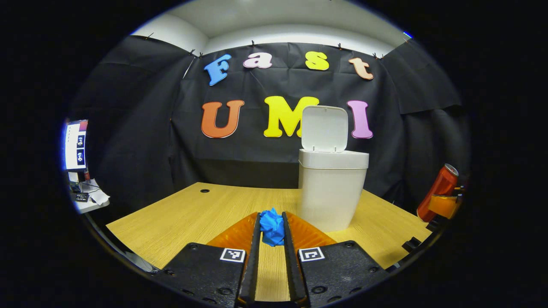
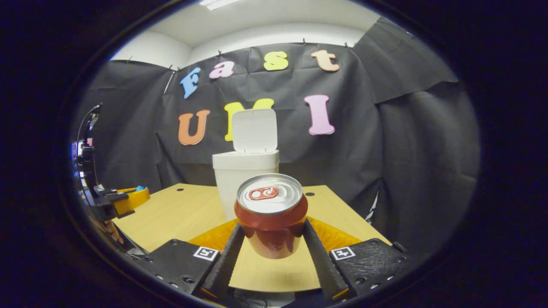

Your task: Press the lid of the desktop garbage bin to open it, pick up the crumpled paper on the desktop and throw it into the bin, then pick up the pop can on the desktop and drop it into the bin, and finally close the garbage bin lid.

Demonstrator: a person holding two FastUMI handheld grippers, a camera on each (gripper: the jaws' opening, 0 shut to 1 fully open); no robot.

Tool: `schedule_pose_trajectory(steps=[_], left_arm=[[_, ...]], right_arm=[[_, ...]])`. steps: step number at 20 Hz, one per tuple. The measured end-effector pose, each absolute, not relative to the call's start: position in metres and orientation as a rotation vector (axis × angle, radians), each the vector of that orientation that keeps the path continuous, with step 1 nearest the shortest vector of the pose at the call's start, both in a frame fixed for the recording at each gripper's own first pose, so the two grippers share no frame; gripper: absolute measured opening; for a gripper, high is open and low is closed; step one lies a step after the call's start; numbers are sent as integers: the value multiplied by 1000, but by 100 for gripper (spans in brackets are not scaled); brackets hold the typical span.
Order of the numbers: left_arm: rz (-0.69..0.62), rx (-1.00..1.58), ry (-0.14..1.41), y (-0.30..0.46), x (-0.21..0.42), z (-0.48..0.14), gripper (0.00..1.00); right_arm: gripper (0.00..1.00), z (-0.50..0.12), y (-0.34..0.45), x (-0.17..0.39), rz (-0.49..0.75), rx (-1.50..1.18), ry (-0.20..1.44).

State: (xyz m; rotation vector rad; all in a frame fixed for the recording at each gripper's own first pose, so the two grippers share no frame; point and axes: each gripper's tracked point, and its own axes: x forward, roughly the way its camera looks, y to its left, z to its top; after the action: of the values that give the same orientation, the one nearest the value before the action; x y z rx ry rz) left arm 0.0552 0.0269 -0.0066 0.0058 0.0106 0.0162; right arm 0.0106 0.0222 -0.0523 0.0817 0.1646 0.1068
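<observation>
A white desktop bin (image 1: 332, 192) stands on the wooden table, its lid (image 1: 324, 129) swung up and open. My left gripper (image 1: 272, 229) is shut on a crumpled ball of blue paper (image 1: 272, 226), held just above the table, in front and left of the bin. In the right gripper view, my right gripper (image 2: 271, 235) is shut on a red pop can (image 2: 271, 216), lifted above the table with the bin (image 2: 244, 179) behind it. The can (image 1: 439, 190) in the right gripper also appears at the far right of the left gripper view. The left gripper (image 2: 128, 199) with the blue paper (image 2: 140, 188) appears at the left of the right gripper view.
The wooden table (image 1: 192, 218) has round cable holes (image 1: 204, 191) near its back edge. A black cloth wall hangs right behind the bin. Off the table's left side stands a side desk with a screen (image 1: 76, 145) and clutter.
</observation>
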Motion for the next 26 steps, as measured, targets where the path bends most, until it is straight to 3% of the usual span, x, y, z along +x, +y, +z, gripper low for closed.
schedule_pose_trajectory(steps=[7,16,26], left_arm=[[39,36,-40,32,79,20,31],[80,-16,-42,31,122,43,31],[148,14,-116,37,160,95,31]], right_arm=[[80,-69,13,29,154,90,203],[80,-110,-21,59,104,222,289],[80,-115,0,59,202,224,316]])
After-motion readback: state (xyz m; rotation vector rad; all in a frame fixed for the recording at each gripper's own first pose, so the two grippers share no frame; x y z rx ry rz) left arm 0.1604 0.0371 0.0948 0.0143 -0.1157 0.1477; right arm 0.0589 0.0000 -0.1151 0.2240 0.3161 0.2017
